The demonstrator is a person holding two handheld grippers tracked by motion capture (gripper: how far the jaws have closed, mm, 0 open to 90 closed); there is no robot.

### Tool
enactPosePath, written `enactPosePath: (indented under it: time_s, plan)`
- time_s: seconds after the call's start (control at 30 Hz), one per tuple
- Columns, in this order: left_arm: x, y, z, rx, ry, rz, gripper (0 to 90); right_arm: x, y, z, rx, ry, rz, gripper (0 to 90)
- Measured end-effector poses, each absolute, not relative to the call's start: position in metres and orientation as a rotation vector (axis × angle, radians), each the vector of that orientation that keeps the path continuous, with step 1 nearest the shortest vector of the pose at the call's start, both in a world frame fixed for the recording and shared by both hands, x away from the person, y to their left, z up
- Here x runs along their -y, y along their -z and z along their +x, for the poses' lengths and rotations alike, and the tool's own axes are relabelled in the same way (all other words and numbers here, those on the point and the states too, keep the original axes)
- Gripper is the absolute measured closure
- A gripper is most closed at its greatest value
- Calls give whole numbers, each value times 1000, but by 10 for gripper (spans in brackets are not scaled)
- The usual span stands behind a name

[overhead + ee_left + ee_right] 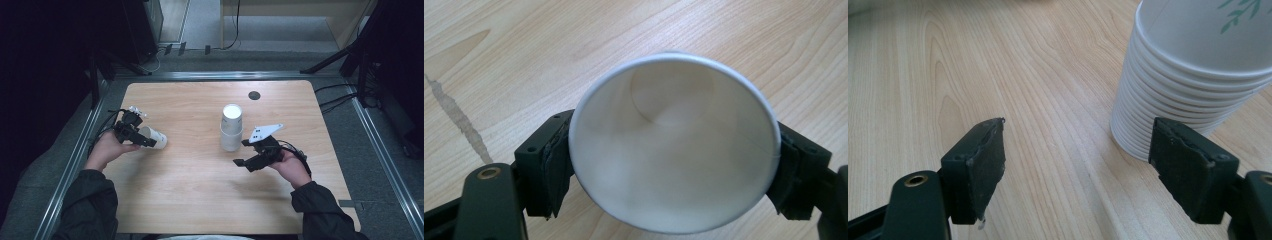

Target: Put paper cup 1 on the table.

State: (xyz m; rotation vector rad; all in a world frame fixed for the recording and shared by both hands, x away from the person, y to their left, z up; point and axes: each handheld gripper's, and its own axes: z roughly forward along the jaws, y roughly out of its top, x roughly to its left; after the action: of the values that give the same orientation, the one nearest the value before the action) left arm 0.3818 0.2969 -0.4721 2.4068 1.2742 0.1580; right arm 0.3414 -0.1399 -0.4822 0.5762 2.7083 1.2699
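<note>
Sideways, plain white paper cup clamped in left tongs, right tongs apart (beside cup stack).

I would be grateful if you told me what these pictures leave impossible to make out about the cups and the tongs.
- Stack of cups, right gripper view: its top runs off the upper edge, so no full count.
- Single cup, left gripper view: its outside is hidden behind its own open mouth.
- Left tongs, high view: too small to judge the grip.
- Dark round mark, high view: too small to identify.
</note>
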Motion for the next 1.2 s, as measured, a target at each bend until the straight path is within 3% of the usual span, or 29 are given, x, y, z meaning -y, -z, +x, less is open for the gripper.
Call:
enactPosePath:
  time_s: [1.2]
  plan:
    - [-289,471,386,-1260,-179,2354,152,141,482,342,-2706,-1267,580,233]
